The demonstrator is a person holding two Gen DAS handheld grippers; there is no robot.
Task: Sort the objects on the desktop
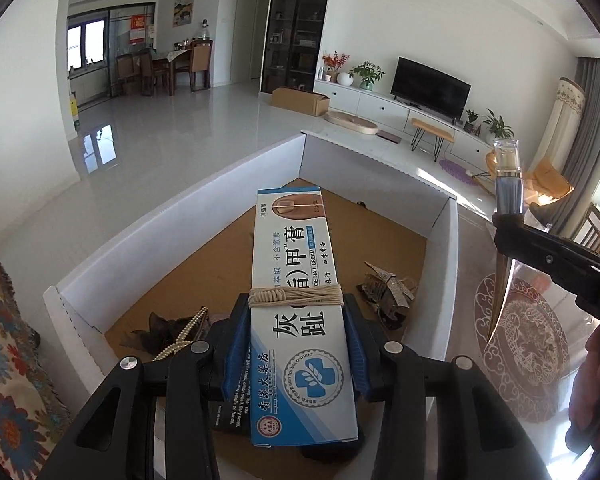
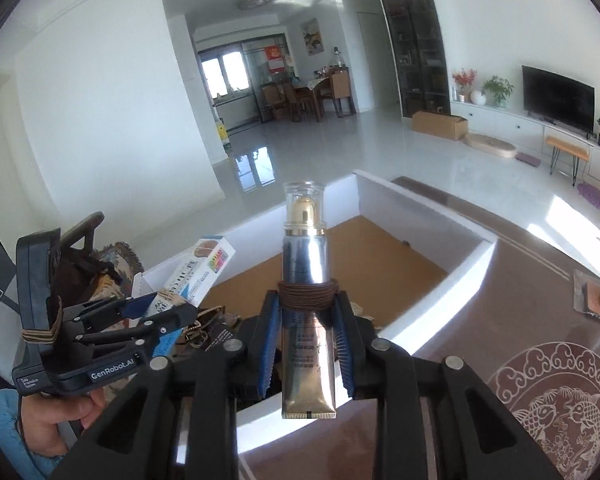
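Partway through — left gripper (image 1: 296,340) clamped on the blue-and-white ointment carton (image 1: 298,300) above the white-walled, cardboard-floored box (image 1: 180,216), right gripper (image 2: 306,344) pinching the silver-and-gold pump tube (image 2: 306,280) near it — both unreleased, few trinkets already inside.

Left gripper (image 1: 296,308) is showing black angular linkage arms, round silver screws at the pivots and blue ribbed finger pads (image 1: 236,344). Right gripper (image 2: 306,308) is showing the same build; seen from it, the left unit's black body is carrying white "GenRobot.AI" lettering, tan bands wrapping its far end, bare-skinned left hand (image 2: 56,416) underneath.
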